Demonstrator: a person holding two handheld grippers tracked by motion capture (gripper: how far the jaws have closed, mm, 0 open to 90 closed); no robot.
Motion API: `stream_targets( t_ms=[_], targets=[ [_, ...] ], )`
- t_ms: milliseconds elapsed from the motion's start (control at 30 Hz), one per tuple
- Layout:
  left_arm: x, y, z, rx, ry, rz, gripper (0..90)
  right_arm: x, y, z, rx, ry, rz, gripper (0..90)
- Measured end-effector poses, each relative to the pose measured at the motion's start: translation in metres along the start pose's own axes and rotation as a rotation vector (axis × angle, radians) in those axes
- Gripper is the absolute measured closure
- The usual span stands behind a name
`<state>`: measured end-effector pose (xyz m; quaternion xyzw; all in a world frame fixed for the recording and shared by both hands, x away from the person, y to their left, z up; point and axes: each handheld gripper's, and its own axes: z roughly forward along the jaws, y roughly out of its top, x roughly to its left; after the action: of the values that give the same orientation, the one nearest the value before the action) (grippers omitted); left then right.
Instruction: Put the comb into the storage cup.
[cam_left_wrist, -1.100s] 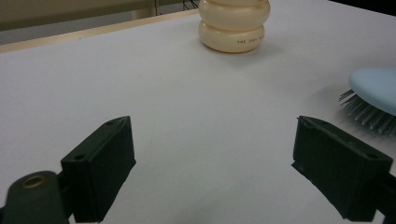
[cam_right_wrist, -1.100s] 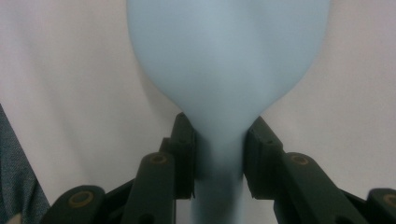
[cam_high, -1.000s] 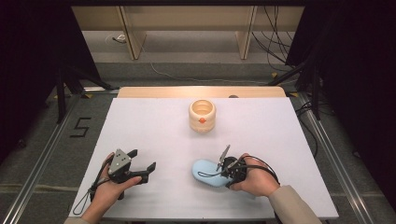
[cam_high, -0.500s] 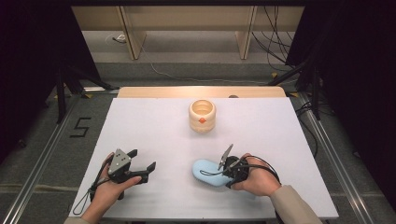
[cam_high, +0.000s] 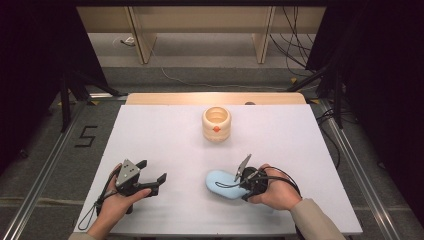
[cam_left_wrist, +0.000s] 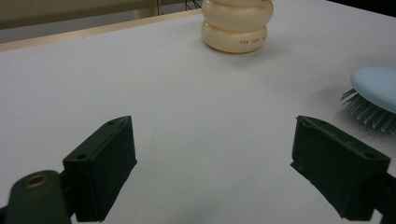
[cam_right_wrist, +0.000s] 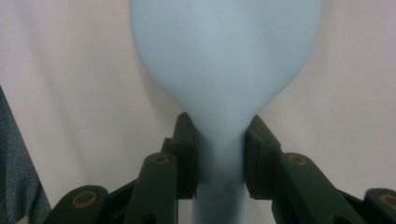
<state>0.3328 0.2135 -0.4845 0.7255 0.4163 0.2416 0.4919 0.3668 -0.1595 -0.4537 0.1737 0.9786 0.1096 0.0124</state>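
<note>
A light blue hairbrush (cam_high: 220, 183) lies bristles down on the white table (cam_high: 165, 135), near the front right. My right gripper (cam_right_wrist: 219, 158) is shut on the brush's handle, the black pads (cam_right_wrist: 189, 158) pressing it from both sides, with the head (cam_right_wrist: 224, 60) stretching away ahead. The same gripper (cam_high: 243, 183) sits in a hand at the front right in the high view. My left gripper (cam_high: 151, 177), at the front left, stands open with nothing between its jaws. Its own view has the two fingers (cam_left_wrist: 100, 165) wide apart over bare table, the brush's bristles (cam_left_wrist: 369, 112) at the right edge.
A cream, ribbed round holder (cam_high: 216, 123) with a small red mark stands upright at the back middle of the table; it is also far ahead as the cream holder (cam_left_wrist: 236, 25) in the left gripper view. Metal rails (cam_high: 47, 155) run along both table sides. Cables lie on the floor behind.
</note>
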Motion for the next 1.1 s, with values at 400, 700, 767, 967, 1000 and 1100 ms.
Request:
stream_targets(
  t_ms=[400,700,767,967,1000,1100],
  targets=[
    [0.001,0.0,0.0,-0.001,0.003,-0.011,13.2,-0.002,-0.002,-0.009,-0.065,-0.002,0.034,70.1],
    [0.001,0.0,0.0,-0.003,0.003,-0.013,13.3,-0.004,-0.003,-0.015,-0.13,-0.012,0.07,70.1],
    [0.001,0.0,0.0,-0.003,0.004,-0.013,13.3,-0.004,-0.003,-0.016,-0.143,-0.011,0.082,70.1],
    [0.001,0.0,0.0,-0.003,0.004,-0.015,13.4,-0.006,-0.004,-0.018,-0.176,-0.011,0.1,70.2],
    [0.001,0.0,0.0,-0.003,0.004,-0.015,13.4,-0.005,-0.004,-0.017,-0.189,-0.011,0.106,70.1],
    [0.001,0.0,0.0,-0.004,0.005,-0.016,13.4,-0.006,-0.005,-0.019,-0.207,-0.01,0.116,70.1]
  ],
)
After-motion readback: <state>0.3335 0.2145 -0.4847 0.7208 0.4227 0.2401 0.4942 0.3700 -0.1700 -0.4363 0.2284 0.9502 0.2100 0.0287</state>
